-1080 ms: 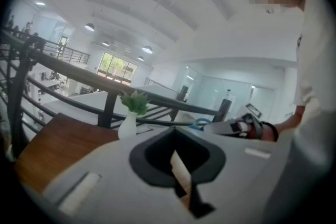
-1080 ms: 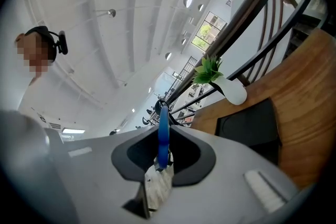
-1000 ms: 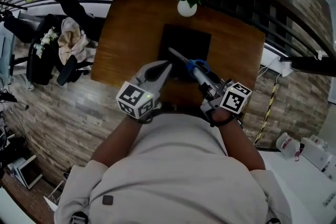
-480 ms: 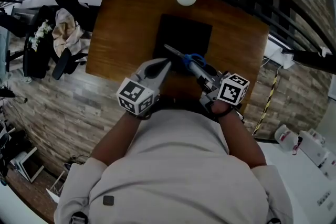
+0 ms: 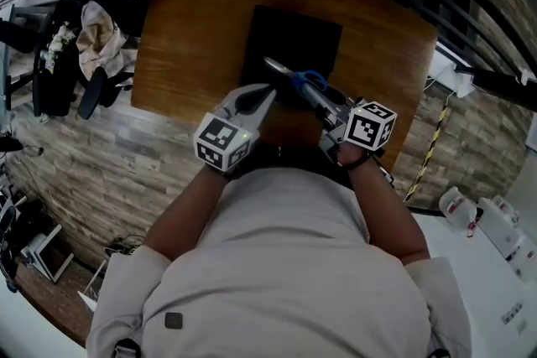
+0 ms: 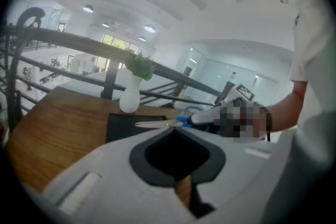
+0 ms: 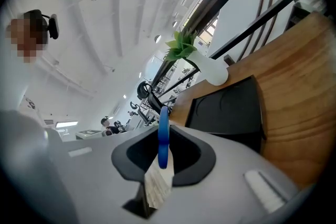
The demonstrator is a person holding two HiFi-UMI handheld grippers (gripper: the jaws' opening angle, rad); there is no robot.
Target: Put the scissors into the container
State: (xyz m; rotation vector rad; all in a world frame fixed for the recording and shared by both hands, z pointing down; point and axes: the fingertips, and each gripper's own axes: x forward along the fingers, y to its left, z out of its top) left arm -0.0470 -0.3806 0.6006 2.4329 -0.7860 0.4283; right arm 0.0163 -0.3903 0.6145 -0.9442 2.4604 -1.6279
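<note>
Judged the scissors [image 5: 295, 79] light and rigid: thin bright metal blades and a blue plastic handle, unlikely to bend or break, though with slippery steel and sharp tips. Reckoned the handle end the best hold, for the plastic's grip and the safe distance from the edges. Found them held just so, edge-on in the right gripper [image 5: 329, 106], fingers [image 7: 156, 182] clamped on the blue loop with only a narrow gap between. Saw them carried above the near part of the black container [image 5: 294, 33] on the wooden table [image 5: 193, 38], blades closed and pointing away and to the left, seemingly not yet resting inside. Noted the left gripper [image 5: 267, 90] just beside the blades, fingers together on nothing. Expected some pivoting if bumped, given a hold at one end only.
</note>
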